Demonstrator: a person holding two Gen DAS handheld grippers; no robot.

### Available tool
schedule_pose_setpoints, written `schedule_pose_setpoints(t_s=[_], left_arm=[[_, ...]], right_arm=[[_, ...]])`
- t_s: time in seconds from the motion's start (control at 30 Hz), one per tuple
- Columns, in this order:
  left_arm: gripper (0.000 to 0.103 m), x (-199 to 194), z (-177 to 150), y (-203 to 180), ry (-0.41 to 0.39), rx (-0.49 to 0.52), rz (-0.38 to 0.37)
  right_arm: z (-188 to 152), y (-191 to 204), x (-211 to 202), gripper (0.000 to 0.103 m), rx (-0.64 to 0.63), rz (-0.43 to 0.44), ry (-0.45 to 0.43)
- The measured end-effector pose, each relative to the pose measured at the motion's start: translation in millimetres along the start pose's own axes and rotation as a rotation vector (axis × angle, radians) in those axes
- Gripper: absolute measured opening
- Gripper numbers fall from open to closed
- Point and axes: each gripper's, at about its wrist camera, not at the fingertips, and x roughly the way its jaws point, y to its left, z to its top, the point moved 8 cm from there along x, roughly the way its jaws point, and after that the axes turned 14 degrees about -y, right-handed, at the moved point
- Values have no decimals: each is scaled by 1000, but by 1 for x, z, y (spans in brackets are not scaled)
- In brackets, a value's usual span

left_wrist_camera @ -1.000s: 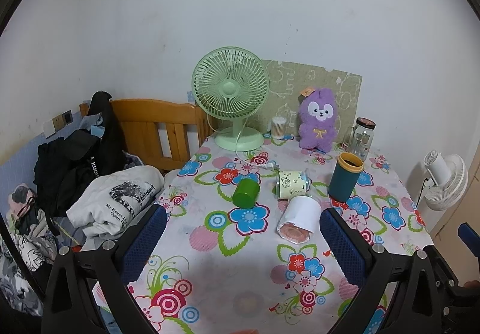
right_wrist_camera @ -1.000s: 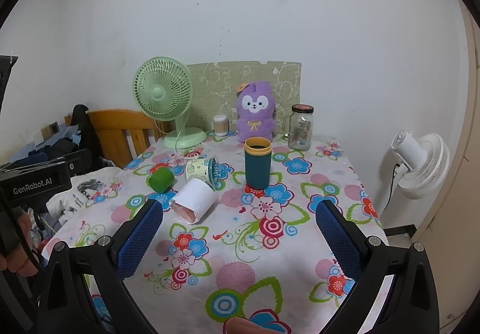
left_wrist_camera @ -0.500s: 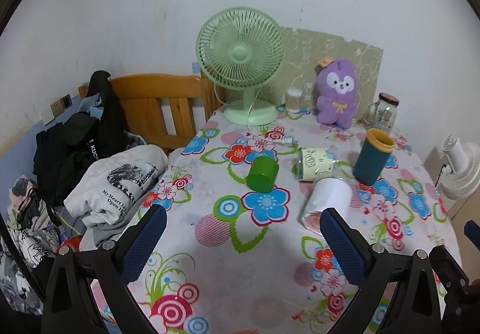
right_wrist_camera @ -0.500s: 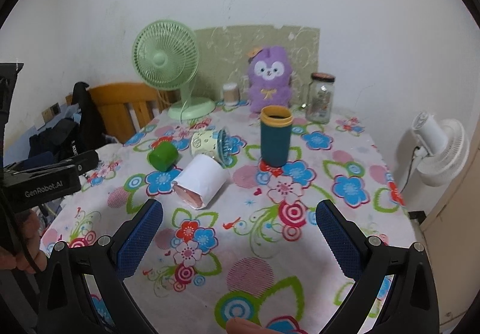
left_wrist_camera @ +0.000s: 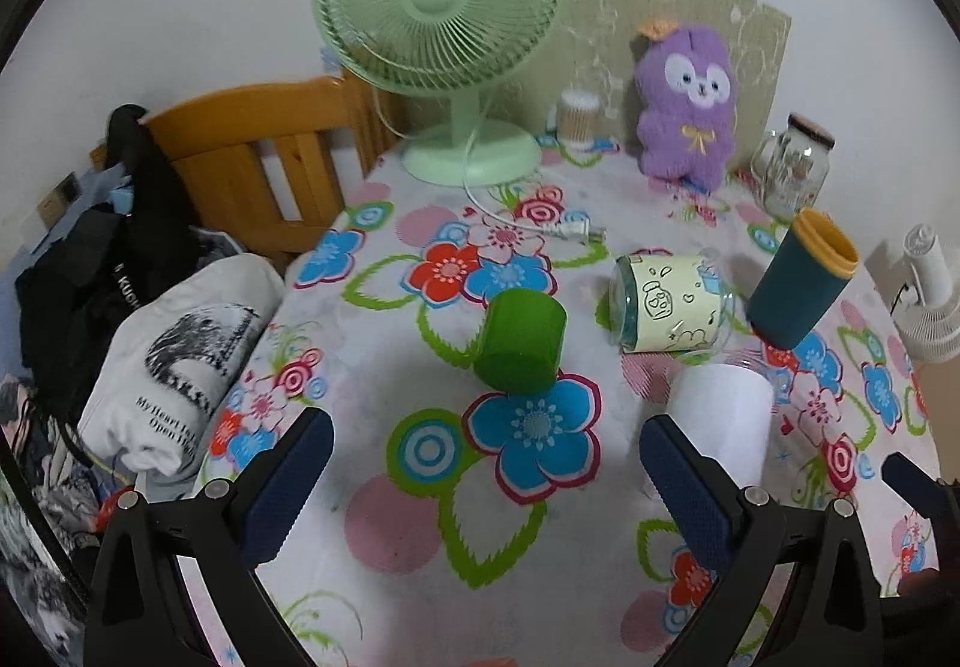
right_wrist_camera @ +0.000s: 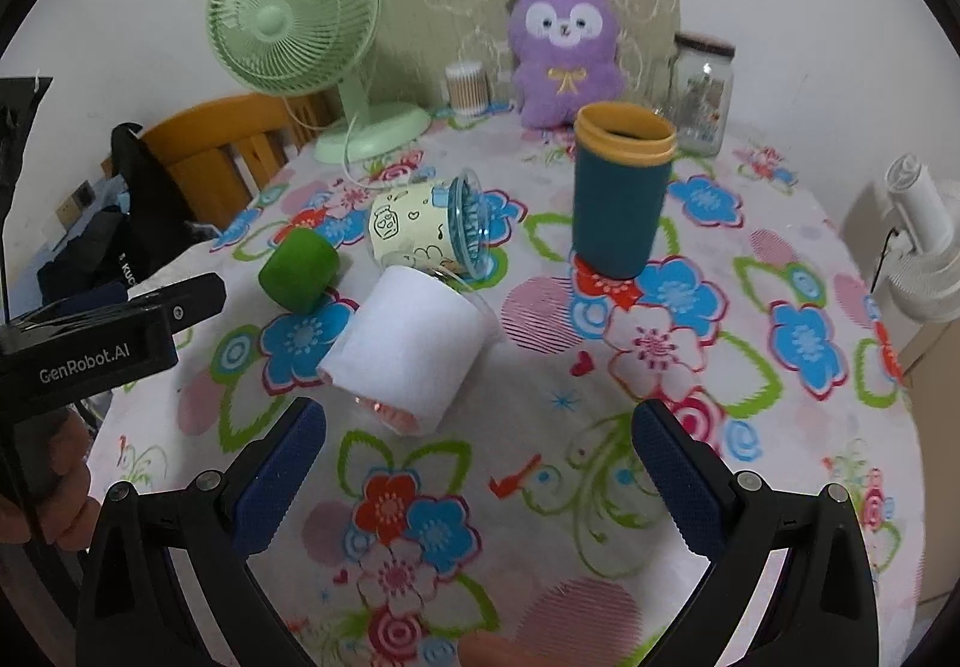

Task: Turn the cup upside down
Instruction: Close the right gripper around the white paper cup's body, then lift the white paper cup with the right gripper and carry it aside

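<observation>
A green cup [left_wrist_camera: 522, 340] lies on its side on the flowered tablecloth [left_wrist_camera: 420, 487]; it also shows in the right wrist view [right_wrist_camera: 298, 274]. A white cup [right_wrist_camera: 414, 349] with a pink inside lies on its side, and a pale yellow glass cup [right_wrist_camera: 414, 235] lies on its side behind it. A dark teal cup with a yellow rim [right_wrist_camera: 621, 193] stands upright. My left gripper [left_wrist_camera: 486, 481] is open and empty, just short of the green cup. My right gripper [right_wrist_camera: 477, 475] is open and empty, in front of the white cup.
A green fan [left_wrist_camera: 444, 25] with a loose cord, a purple plush toy [left_wrist_camera: 687, 103], a glass jar [left_wrist_camera: 792, 166] and a small tub [left_wrist_camera: 577, 118] stand at the back. A wooden chair [left_wrist_camera: 258, 157] with clothes sits left; a white fan [right_wrist_camera: 924, 247] right.
Both grippers have moved forward and lower over the table. The cups look larger and closer. Both stay open and nothing on the table has moved.
</observation>
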Motion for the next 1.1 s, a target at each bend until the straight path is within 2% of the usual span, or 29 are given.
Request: schedule_pose_setpoints(t_s=[0.37,0.6,0.77,0.87,0.93,1.1], left_arm=[[103,50,2,-8,100,69,-33],[103,64,-1,-8,126,74,-38],[103,70,-3,-3,141,65,-27],[103,71,-4,0,143,60,-21],[103,70,-4,2,143,61,-21],[103,69,-3,2,139,60,-19]], right_arm=[[-1,24,49,103,14,-2,91],[-2,33,67,103,2,-26,126],[-3,40,76,103,11,-13,149],[-5,44,78,94,22,16,154],[-7,47,79,78,23,26,162],[-7,45,77,74,23,29,154]])
